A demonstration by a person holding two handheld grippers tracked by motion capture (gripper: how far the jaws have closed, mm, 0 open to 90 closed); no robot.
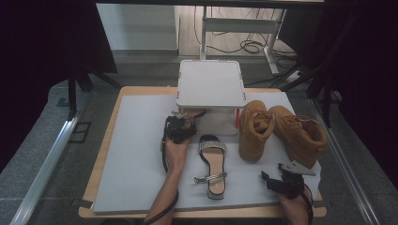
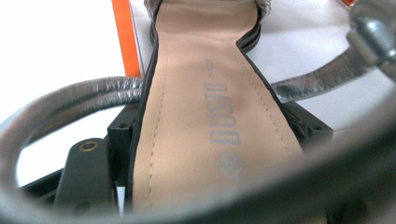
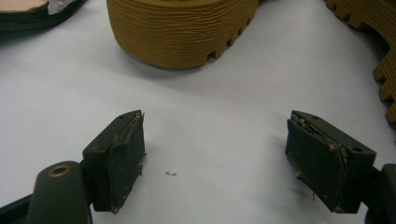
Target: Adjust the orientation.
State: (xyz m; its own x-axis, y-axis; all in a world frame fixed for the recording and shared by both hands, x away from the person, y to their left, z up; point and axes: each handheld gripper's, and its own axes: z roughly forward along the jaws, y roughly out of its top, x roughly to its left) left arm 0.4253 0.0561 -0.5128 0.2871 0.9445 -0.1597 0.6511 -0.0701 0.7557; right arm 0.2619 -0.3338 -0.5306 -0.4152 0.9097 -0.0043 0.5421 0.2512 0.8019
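Closest to the high view's lens are the person's two forearms coming in from the bottom edge, left hand (image 1: 176, 152) stretched up the middle and right hand (image 1: 293, 204) parked down at the corner. Biggest thing here is the wooden table (image 1: 101, 159) with a grey mat (image 1: 136, 154) covering nearly all of it, and at the far edge there's a white raised stand (image 1: 211, 84). Right of that stand sit two tan boots, one boot (image 1: 253, 131) upright just beside it and the other boot (image 1: 300, 133) leaning away towards the mat's right side. Then the sandals: the loose sandal (image 1: 212, 161) lies flat mid-mat, toe towards the stand, while the held sandal (image 2: 210, 116) is up at the foot of the stand. The left gripper (image 1: 185, 117) is pinching that one across its beige insole, a jaw on each edge, with the silver strap (image 2: 70, 100) looping right past the lens. The right gripper (image 3: 215, 154) is spread wide with nothing in it, low over bare mat just in front of the nearer boot's ridged sole.
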